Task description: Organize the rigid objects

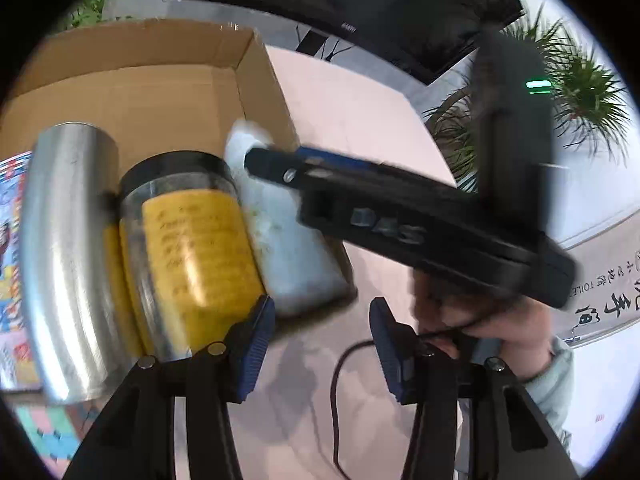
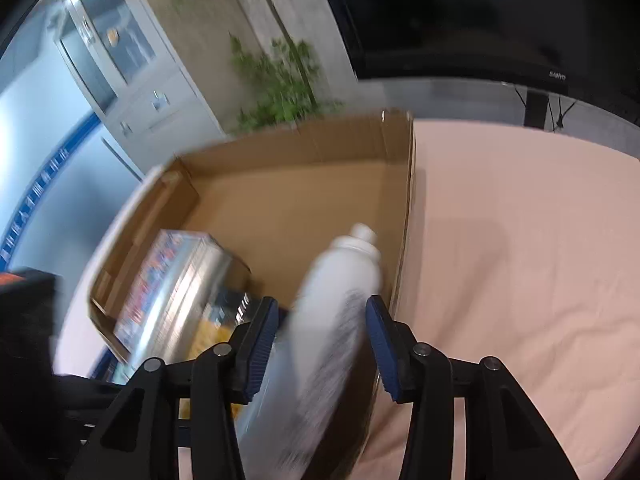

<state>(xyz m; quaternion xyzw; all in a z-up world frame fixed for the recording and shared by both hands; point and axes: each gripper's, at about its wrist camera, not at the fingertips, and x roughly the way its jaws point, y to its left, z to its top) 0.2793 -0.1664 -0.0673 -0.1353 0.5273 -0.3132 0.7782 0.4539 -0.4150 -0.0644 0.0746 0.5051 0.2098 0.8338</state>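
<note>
Right claw (image 2: 322, 344) straddles white bottle (image 2: 344, 276); only left view shows hand (image 1: 500, 332).

Box (image 2: 304, 184) on table (image 2: 520, 240); inside it: bottle (image 2: 344, 276) by right wall, jar (image 1: 192, 240) left, can (image 1: 64, 248) further left.

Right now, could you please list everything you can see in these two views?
cardboard box: one, brown, on the table
table: one, pink cover
bottle: one, white, lying in the box
jar: one, yellow label, black lid, beside the bottle
metal cylinder: one, silver, beside the jar
printed pack: one, multicoloured, in the box
screen: one, black, behind the table
plants: several, green, background
hand: one, pale sleeve
left tool: black, open, empty
right tool: black, open, astride the bottle
</note>
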